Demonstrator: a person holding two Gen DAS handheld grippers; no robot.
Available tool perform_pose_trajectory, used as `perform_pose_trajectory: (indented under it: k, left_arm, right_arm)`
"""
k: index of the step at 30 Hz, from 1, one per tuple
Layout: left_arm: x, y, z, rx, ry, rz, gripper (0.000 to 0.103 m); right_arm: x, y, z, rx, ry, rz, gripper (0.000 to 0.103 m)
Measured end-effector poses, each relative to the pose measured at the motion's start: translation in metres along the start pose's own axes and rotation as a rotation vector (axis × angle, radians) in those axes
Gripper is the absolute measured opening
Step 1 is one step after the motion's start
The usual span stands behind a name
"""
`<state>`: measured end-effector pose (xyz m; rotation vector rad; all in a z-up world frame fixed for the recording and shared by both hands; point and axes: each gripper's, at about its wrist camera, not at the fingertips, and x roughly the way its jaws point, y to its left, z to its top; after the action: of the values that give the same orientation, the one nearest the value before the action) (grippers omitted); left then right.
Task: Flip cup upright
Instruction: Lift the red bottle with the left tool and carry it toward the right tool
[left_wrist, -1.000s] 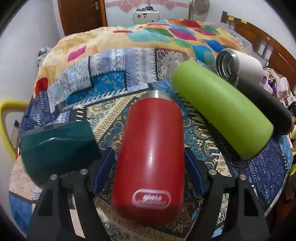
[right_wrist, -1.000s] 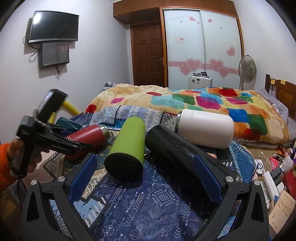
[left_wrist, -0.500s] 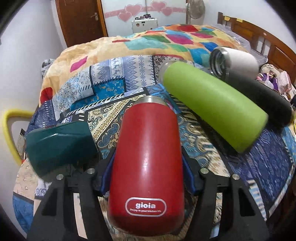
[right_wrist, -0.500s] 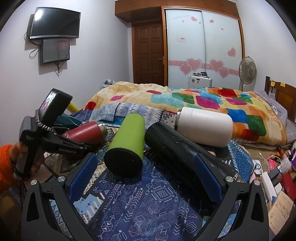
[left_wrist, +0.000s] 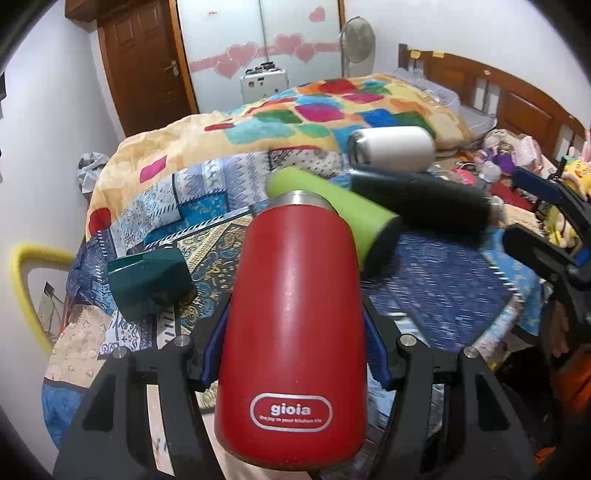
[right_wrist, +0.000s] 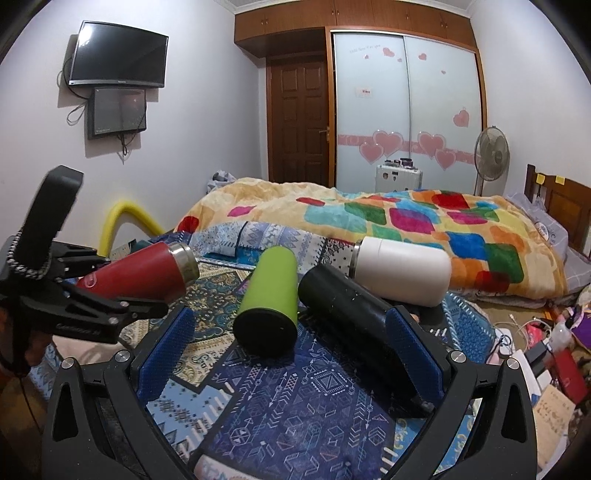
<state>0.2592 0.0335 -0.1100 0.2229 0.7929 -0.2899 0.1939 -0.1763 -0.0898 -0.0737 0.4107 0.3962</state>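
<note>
While the left gripper (left_wrist: 295, 339) clamps the red gioia cup (left_wrist: 295, 332) above the patterned cloth (right_wrist: 332, 398), its steel rim points far and slightly upward; the right gripper (right_wrist: 291, 350) hangs open.

red cup (left_wrist: 295, 295): satin (steel rim) | tablecloth (right_wrist: 314, 398): woven, probably

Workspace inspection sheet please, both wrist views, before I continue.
Surface: patterned cloth over the table.
Job's things: red cup clamped, lifted and tilted, steel mouth away from the gripper; green cup, black cup, white cup lying on their sides.
Clutter: dark green block.
Grippers: left gripper shut on red cup; right gripper open, empty.
Cables: nothing seen on the table.
Surroundings: bed, fan, wall TV.
</note>
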Motion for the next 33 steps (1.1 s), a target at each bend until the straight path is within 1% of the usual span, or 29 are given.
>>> perform_pose_trajectory:
  k: [5,10,15,20,26,33]
  left_arm:
    - [-0.018,-0.021,-0.006,0.010,-0.031,-0.028,0.063]
    - [-0.015,-0.041,-0.012,0.009,-0.039,-0.064,0.063]
    - [0.001,-0.061,-0.018,0.028,-0.013,-0.112,0.063]
    - [0.026,-0.077,-0.022,0.044,0.036,-0.149,0.063]
    - [0.050,-0.091,-0.028,0.083,0.081,-0.166,0.063]
    - [0.055,-0.093,-0.028,0.091,0.084,-0.177,0.063]
  right_arm:
    - [-0.014,-0.001,0.000,0.004,-0.015,-0.007,0.103]
    - [-0.024,-0.002,-0.002,0.014,-0.025,-0.010,0.103]
    - [-0.031,-0.006,-0.007,0.018,-0.022,-0.018,0.103]
    - [-0.030,-0.012,-0.017,0.022,-0.001,-0.029,0.103]
    - [-0.027,-0.022,-0.028,0.040,0.023,-0.040,0.103]
    - [-0.017,-0.029,-0.037,0.053,0.065,-0.045,0.103]
